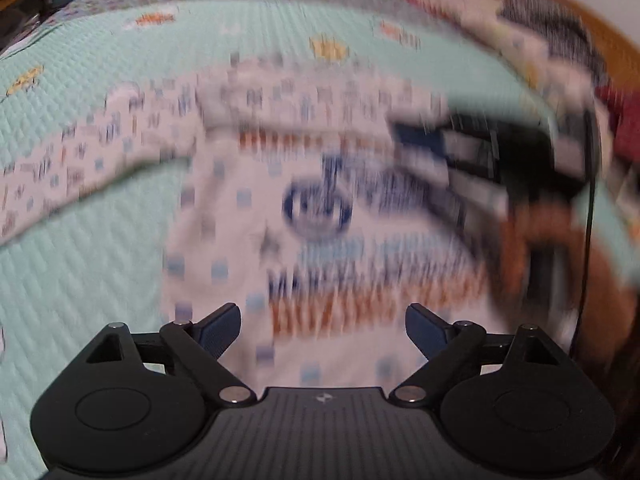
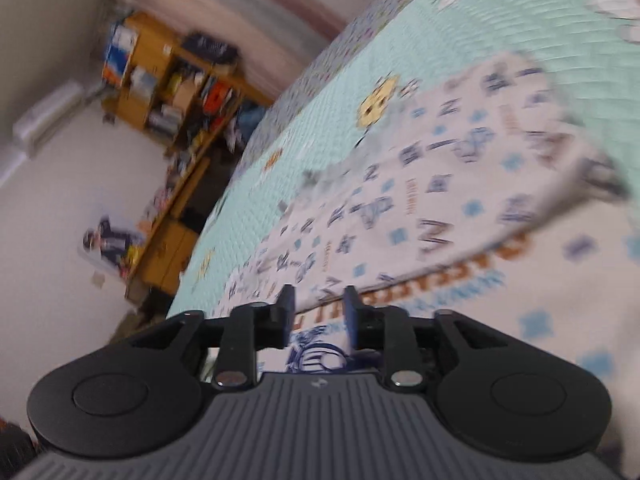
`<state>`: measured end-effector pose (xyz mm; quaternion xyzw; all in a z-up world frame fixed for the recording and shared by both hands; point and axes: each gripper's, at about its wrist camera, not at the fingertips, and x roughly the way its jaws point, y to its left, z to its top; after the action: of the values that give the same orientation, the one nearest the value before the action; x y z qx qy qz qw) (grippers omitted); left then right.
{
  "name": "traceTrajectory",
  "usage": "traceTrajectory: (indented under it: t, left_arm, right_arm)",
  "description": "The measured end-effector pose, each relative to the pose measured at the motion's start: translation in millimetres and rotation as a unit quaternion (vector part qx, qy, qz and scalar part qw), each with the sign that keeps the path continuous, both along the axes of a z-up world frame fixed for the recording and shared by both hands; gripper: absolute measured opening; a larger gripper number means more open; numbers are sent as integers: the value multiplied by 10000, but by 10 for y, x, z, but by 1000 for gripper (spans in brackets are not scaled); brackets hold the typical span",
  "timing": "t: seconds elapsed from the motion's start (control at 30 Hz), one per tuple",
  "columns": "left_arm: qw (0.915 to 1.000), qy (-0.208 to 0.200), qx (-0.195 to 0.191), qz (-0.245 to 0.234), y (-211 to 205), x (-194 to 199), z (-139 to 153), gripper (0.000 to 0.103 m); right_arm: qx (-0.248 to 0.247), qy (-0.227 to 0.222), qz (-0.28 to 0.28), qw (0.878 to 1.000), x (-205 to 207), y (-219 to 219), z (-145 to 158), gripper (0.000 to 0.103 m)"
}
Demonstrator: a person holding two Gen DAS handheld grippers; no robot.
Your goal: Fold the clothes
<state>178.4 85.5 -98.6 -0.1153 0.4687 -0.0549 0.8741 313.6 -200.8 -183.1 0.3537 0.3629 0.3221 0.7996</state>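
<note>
1. Left wrist view: the left gripper (image 1: 323,330) hangs over a white printed shirt (image 1: 224,216), its jaws spread wide with nothing between them. The picture is heavily blurred.
2. The shirt lies on a bed with a pale green quilt (image 1: 80,264). One sleeve (image 1: 72,160) stretches out to the left across the quilt. The chest carries a dark blue round print and orange lettering, too smeared to read.
3. At the right of this view the right gripper (image 1: 472,160) shows as a dark blurred shape over the shirt's right side, with a hand (image 1: 516,248) behind it and a thin black cable (image 1: 588,240) running down. Whether it grips cloth cannot be told from here.
4. Beyond the shirt, at the upper right, a heap of other clothes (image 1: 532,36) sits on the bed, with something dark red beside it.
5. Right wrist view: the camera is tilted, so the bed slopes up to the right. The right gripper (image 2: 318,312) sits low over the shirt (image 2: 580,300), its jaws narrowly apart; no cloth is clearly pinched between them, though blur hides the tips somewhat.
6. A sleeve (image 2: 420,184) lies folded across the shirt's body, its letter pattern crossing above the orange chest print.
7. Past the quilt (image 2: 320,140), a wooden shelf (image 2: 172,92) packed with boxes and books stands against a white wall.
</note>
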Motion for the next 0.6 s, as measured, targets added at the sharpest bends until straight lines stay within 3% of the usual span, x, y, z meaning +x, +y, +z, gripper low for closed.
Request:
traceTrajectory:
  t: [0.07,0.2,0.57,0.6]
  left_arm:
    - [9997,-16,-168,173,99,275,-47,93]
    - [9974,-49,-504,518,298,825,-140,92]
    - [9790,-138,-1418,1460,844,2337,-396,74]
    - [9819,-30,-1047,1579,901,2409,-475,73]
  right_arm:
    - [134,-149,-147,9997,31,-100,-118,44]
    - [354,-512,-231,9978,55,-148,-333,40]
    - [776,-497,-146,9956,173,-193,-421,40]
    - [791,-494,-138,9955,170,-198,-428,40]
